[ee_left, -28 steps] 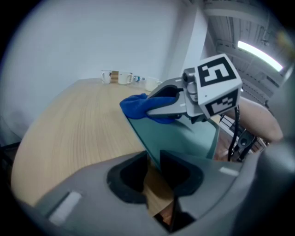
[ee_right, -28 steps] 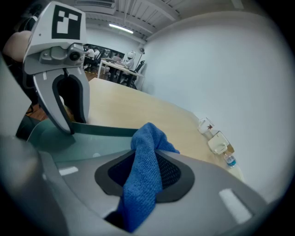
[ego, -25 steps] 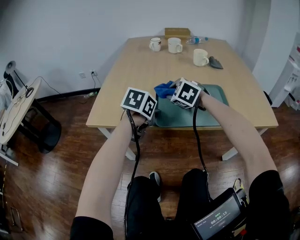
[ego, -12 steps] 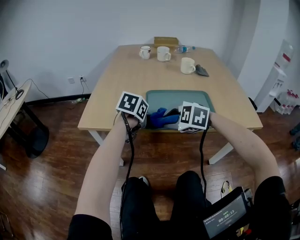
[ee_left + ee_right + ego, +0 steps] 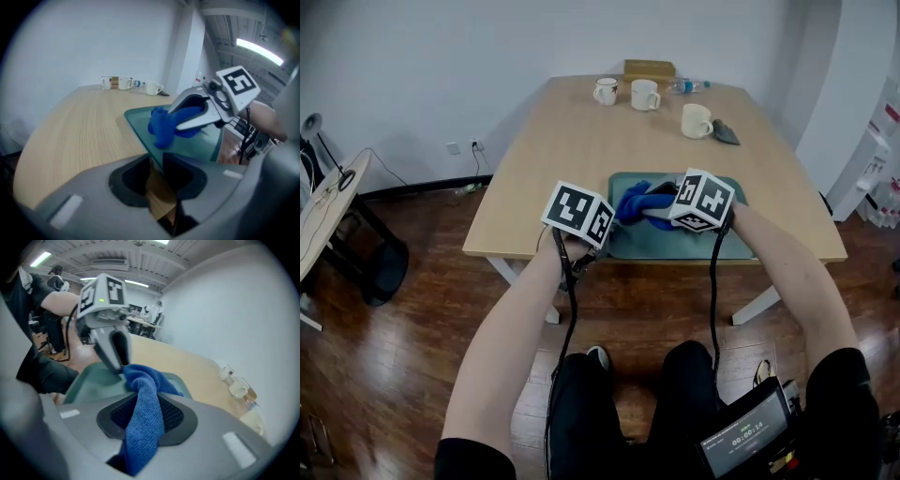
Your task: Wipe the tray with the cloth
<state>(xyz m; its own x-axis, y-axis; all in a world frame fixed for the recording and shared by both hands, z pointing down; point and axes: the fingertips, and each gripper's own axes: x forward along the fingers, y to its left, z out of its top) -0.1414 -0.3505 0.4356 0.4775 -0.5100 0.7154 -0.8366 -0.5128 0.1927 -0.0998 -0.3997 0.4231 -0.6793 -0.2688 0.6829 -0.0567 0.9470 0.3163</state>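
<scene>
Change: right tongs and the blue cloth have come away from the near rim of the tray toward its middle, while the left tongs have stayed at the tray's near left corner
Left tongs: clamped on the tray's rim at that corner, with the thin teal edge running in between the jaws
Right tongs: clamped on a bunched fold of the cloth, whose free end spills out ahead onto the tray floor
Tray: lies flat at the near edge of the surface, well apart from the mugs along the far edge
Step in hand: the wipe looks under way, with the cloth working the left part of the tray floor; the right part is bare and seems still to be covered
Next move: likely calls for dragging the cloth on across to the right and far rims, pressed low enough to rub rather than skim, while the left grip holds firm so the tray does not slide off the near edge
</scene>
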